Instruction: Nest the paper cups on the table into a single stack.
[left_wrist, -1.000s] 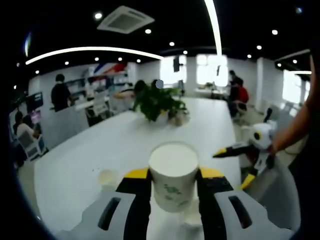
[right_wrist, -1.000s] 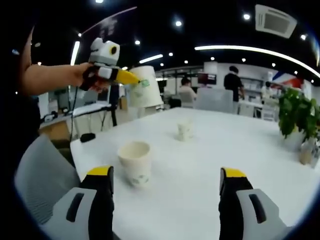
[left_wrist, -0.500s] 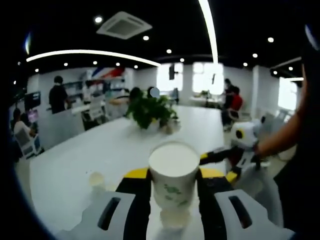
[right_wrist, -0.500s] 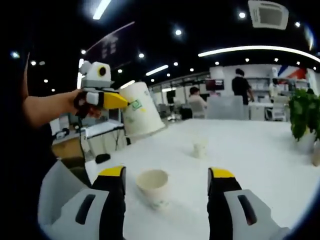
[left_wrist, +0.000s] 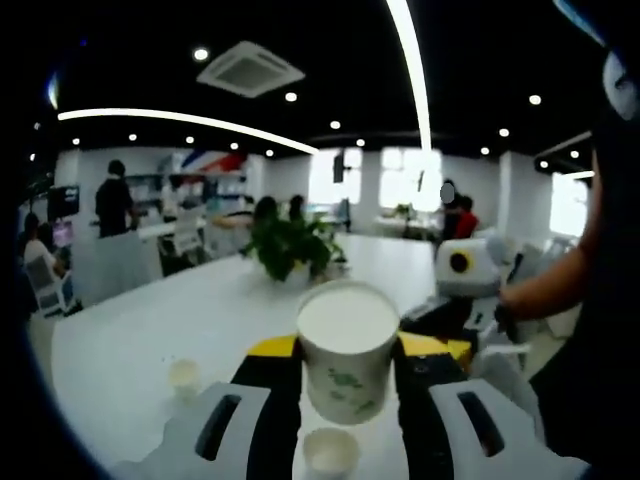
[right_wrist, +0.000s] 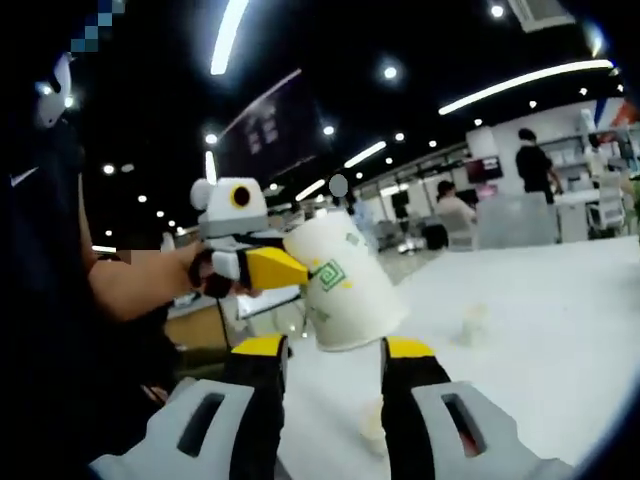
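My left gripper (left_wrist: 347, 352) is shut on a white paper cup (left_wrist: 347, 345) with a green print, held upright above the white table (left_wrist: 150, 320). Seen from the right gripper view, that left gripper (right_wrist: 250, 262) holds the same cup (right_wrist: 345, 295) tilted, just beyond my right gripper's tips. A second cup (left_wrist: 330, 452) stands on the table directly under the held one; a pale part of it (right_wrist: 371, 425) shows low between the right jaws. My right gripper (right_wrist: 332, 352) is open with a narrow gap and grips nothing. A third small cup (left_wrist: 183, 375) (right_wrist: 470, 320) stands farther off.
A potted plant (left_wrist: 290, 245) stands mid-table. A person's forearm (right_wrist: 140, 285) carries the left gripper, and the right gripper (left_wrist: 462, 290) comes in from the right. People and desks fill the office behind. The table's near edge lies close below the grippers.
The right gripper's jaws have narrowed and it has moved close to the cup held by the left gripper. The table cup now sits lower between its jaws. The left gripper still holds its cup.
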